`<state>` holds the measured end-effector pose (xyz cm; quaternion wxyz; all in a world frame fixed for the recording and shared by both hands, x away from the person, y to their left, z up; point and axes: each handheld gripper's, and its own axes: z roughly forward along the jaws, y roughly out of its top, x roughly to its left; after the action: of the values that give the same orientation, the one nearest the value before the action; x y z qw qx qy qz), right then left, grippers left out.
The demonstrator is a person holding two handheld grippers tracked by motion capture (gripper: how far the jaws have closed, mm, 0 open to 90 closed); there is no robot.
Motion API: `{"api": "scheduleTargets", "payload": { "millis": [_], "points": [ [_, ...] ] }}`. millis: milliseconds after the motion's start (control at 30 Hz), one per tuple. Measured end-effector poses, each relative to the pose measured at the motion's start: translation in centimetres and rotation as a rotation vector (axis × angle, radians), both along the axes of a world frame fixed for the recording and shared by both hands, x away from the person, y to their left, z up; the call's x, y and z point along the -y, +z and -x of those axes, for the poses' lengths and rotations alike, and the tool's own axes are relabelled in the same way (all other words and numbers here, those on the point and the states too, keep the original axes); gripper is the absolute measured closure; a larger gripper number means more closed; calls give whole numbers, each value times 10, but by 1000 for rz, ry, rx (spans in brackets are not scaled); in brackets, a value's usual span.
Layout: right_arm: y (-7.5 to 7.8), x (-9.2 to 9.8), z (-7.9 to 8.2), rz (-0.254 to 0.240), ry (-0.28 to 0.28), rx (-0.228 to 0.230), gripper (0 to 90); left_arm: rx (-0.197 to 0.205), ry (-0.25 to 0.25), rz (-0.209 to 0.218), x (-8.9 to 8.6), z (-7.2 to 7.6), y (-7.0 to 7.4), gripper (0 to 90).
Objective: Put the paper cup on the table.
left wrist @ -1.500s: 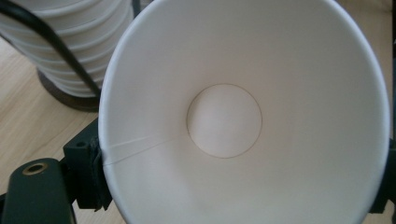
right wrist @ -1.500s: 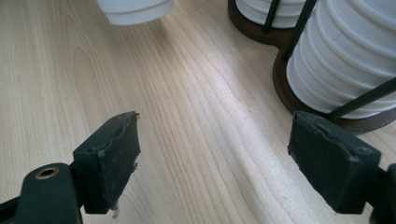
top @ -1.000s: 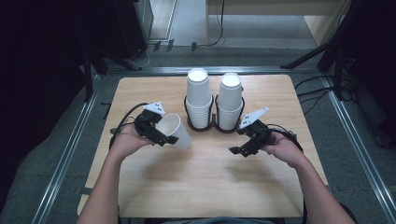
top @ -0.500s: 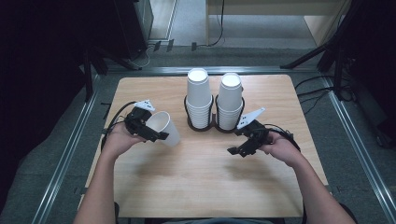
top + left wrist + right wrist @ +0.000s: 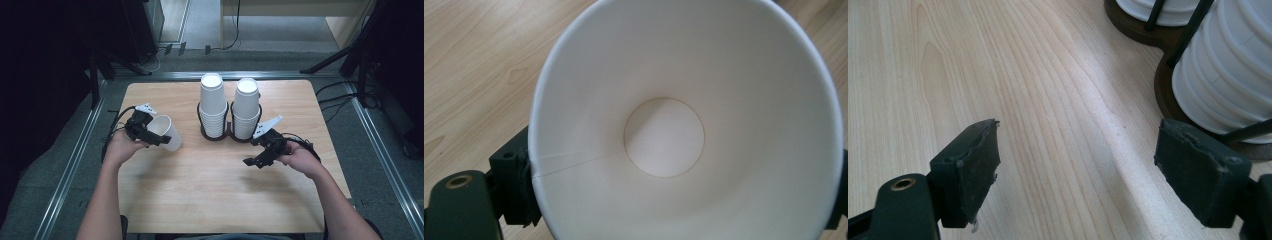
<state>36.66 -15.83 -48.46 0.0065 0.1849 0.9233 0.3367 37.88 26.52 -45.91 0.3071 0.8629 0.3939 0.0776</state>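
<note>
A white paper cup (image 5: 168,133) lies tilted on its side in my left gripper (image 5: 158,139), whose jaws are shut on it near the rim, just above the left part of the wooden table (image 5: 210,190). In the left gripper view the cup (image 5: 684,125) shows its mouth and inner bottom, with a black jaw on either side of it. My right gripper (image 5: 253,161) is held low at the right of the middle, open. In the right gripper view nothing but bare wood lies between the jaws of the right gripper (image 5: 1078,175).
Two tall stacks of white cups (image 5: 212,100) (image 5: 246,102) stand upside down in a dark twin holder (image 5: 229,136) at the table's back middle. The right stack (image 5: 1218,85) and the holder's base (image 5: 1164,80) are close to my right gripper. Metal rails edge the table.
My left hand has carried the cup to the left, away from the stacks, and slightly lower. The right hand has stayed where it was.
</note>
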Motion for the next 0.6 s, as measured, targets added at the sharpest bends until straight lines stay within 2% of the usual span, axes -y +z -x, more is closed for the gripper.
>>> {"api": "scheduleTargets", "payload": {
  "millis": [367,467,600],
  "points": [
    [-2,3,1,14,-8,0,180,4,79,-34,-18,-10,-5,92],
    [-3,4,2,13,-9,2,181,6,90,-71,-21,-13,-8,90],
    [-3,7,3,12,-14,2,181,22,113,-96,-25,-16,-9,87]
  ]
}}
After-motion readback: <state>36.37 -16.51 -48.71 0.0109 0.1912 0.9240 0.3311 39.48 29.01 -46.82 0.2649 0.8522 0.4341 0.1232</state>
